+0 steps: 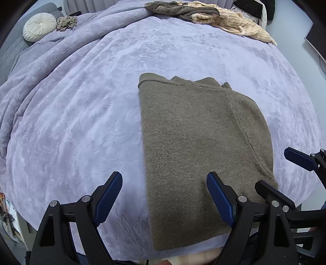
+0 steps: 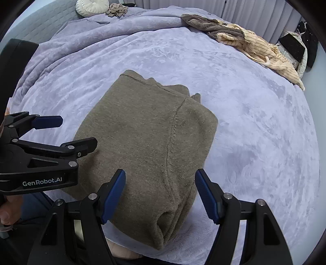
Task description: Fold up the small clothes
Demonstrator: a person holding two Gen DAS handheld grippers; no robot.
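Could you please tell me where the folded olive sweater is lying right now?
The folded olive sweater lies flat on the lavender blanket near the bed's front edge, under both open tongs, well short of the clothes pile at the far edge.

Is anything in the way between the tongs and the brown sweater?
No, nothing visible is. Both tongs, left and right, hang open right over the near end of the folded sweater. The other clothes pile and the round pillow lie far across the blanket.
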